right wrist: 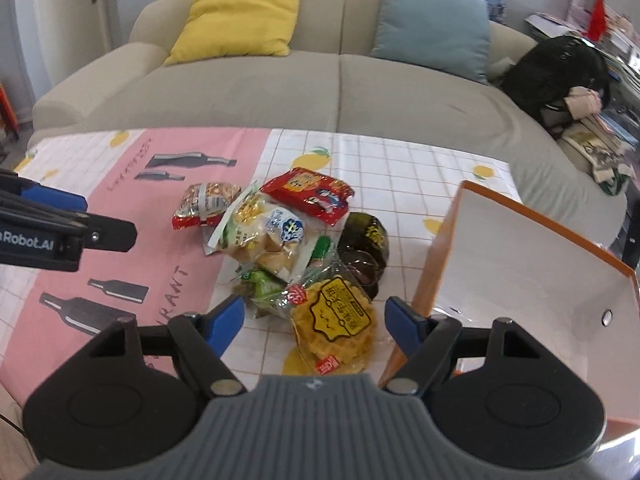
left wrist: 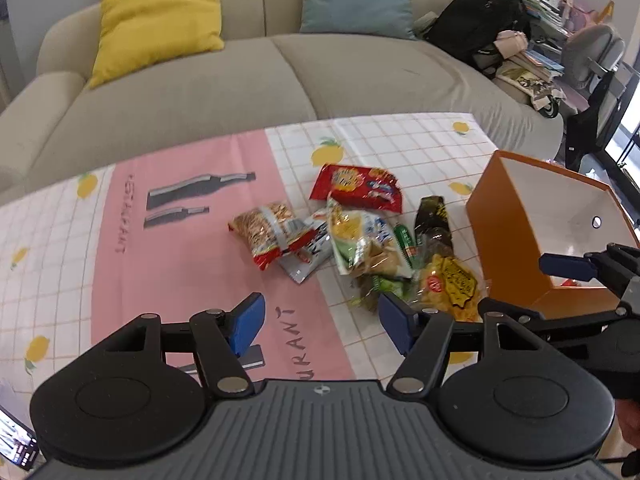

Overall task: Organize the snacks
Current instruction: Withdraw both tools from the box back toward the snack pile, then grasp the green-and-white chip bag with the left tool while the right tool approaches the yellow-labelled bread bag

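Note:
A pile of snack packets lies on the table: a red packet (left wrist: 358,189) (right wrist: 310,194), a peanut packet (left wrist: 267,233) (right wrist: 204,204), a pale green-and-white packet (left wrist: 362,240) (right wrist: 262,232), a dark packet (left wrist: 434,222) (right wrist: 364,244) and a yellow pastry packet (left wrist: 450,286) (right wrist: 334,326). An orange box (left wrist: 510,240) (right wrist: 436,264) with a white inside stands to their right. My left gripper (left wrist: 322,322) is open and empty, above the cloth before the pile. My right gripper (right wrist: 316,322) is open, its fingers on either side of the yellow pastry packet and apart from it.
The table carries a pink and white checked cloth (left wrist: 160,260) (right wrist: 400,160). A beige sofa (left wrist: 240,80) (right wrist: 320,88) with a yellow and a teal cushion stands behind it. A black bag (left wrist: 480,20) (right wrist: 556,72) lies at the sofa's right end. A phone (left wrist: 16,440) lies at the lower left.

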Demonstrator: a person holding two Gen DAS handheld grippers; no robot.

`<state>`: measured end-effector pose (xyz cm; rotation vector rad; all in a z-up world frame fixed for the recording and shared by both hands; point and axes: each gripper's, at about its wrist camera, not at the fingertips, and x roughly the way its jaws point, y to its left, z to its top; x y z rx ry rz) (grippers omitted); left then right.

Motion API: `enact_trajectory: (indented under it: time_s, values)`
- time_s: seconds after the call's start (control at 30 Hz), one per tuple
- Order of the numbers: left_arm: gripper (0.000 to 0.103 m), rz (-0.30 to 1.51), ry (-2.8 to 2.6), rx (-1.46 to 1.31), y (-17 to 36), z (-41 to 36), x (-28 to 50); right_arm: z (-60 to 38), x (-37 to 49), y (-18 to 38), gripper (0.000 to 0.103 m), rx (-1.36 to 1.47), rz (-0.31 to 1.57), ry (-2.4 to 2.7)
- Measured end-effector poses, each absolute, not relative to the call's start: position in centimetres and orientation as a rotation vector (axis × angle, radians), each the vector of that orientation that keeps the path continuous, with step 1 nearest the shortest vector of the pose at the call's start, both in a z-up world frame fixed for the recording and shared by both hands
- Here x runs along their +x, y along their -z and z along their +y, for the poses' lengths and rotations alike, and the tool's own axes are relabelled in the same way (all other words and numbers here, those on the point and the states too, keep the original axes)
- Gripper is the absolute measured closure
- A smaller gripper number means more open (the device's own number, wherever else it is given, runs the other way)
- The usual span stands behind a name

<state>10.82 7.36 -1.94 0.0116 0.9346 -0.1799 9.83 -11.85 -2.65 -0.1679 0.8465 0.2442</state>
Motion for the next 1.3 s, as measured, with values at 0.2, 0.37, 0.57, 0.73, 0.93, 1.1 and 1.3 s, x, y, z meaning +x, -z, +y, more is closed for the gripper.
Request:
enact_trajectory:
  time_s: [0.2,0.37,0.57,0.73,0.93,1.1,1.3]
  values:
    - [0.026,0.982,0.164,-0.035,4.1,8.9,12.5,-11.2,12.5,4.2,0.032,-0.219,0.895,-0.263]
    - [0.026,1.013,0.178,-0.075,5.6,9.5,14.2,-10.6,14.8,5.5,0.032,-0.239,0.920,-0.281]
    - [0.020,1.010,0.248,-0.131,6.2,7.9,17.1,-10.1,17.6,7.1,0.032,-0.265,0.967,-0.278]
    - [0.019,1.030,0.271,-0.163,7.6,6.3,19.9,-10.2,19.3,8.3,0.032,-0.278,1.009,-0.275]
    - [0.019,1.076,0.237,-0.175,10.4,5.3,22.4,-10.4,20.1,9.2,0.032,-0.289,1.030,-0.288]
    - [0.028,1.106,0.237,-0.211,12.0,4.7,23.6,-10.5,20.6,9.8,0.031,-0.291,1.048,-0.293]
    - [0.064,1.117,0.240,-0.245,12.4,4.6,23.4,-10.4,20.8,10.3,0.031,-0.295,1.070,-0.292]
